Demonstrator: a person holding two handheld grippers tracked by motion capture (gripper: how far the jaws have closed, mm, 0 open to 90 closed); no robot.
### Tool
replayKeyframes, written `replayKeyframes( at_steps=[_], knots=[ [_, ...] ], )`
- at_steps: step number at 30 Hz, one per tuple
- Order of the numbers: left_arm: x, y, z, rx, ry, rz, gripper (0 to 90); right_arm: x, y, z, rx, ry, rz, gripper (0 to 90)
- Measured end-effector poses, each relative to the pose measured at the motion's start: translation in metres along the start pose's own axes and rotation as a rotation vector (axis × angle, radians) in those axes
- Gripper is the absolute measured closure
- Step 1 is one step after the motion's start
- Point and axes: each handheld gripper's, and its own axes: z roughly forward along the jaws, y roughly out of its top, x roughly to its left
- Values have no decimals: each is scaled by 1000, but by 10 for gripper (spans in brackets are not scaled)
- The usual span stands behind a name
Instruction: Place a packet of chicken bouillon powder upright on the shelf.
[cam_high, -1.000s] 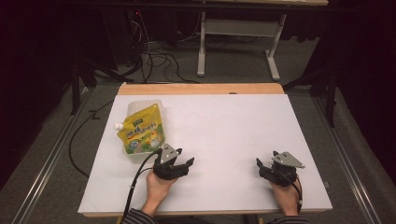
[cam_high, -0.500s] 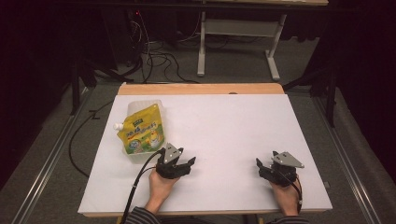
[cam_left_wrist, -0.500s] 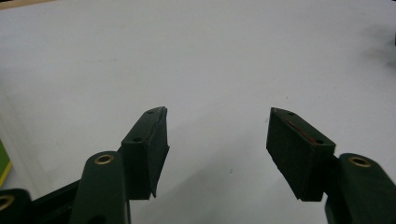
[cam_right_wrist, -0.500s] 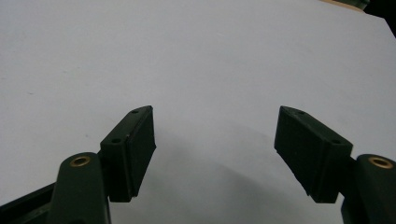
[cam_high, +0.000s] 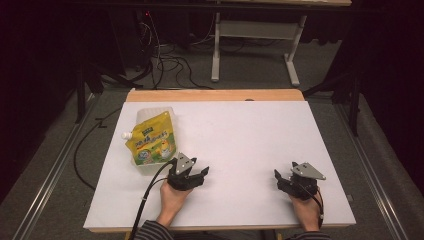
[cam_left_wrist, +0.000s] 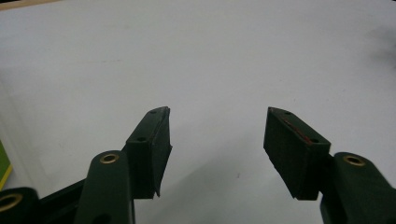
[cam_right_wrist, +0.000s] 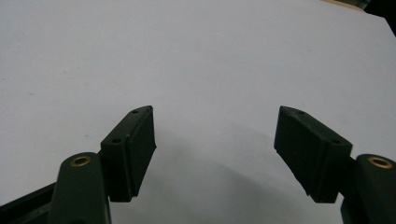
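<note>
While yellow spouted refill pouch (cam_high: 150, 142) lies untouched beside my left gripper (cam_high: 199, 175), its empty jaws have just been closing slightly, staying apart; right gripper (cam_high: 281, 178) apart, empty. Approach step; next: reach pouch.

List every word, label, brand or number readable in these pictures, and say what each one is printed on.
No text can be read.
Yellow and green pouch: a dark label band near its top and print around cartoon figures on its front, all too small and blurred to read in the high view.
White table: no print on it.
Left gripper and right gripper: no markings on the black jaws.
</note>
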Motion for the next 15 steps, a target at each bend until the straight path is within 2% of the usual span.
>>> replayKeyframes(
  at_steps=[15],
  knots=[
    [-3,-1,0,2,-8,15,405,0,0,0,0,4,6,294]
  ],
)
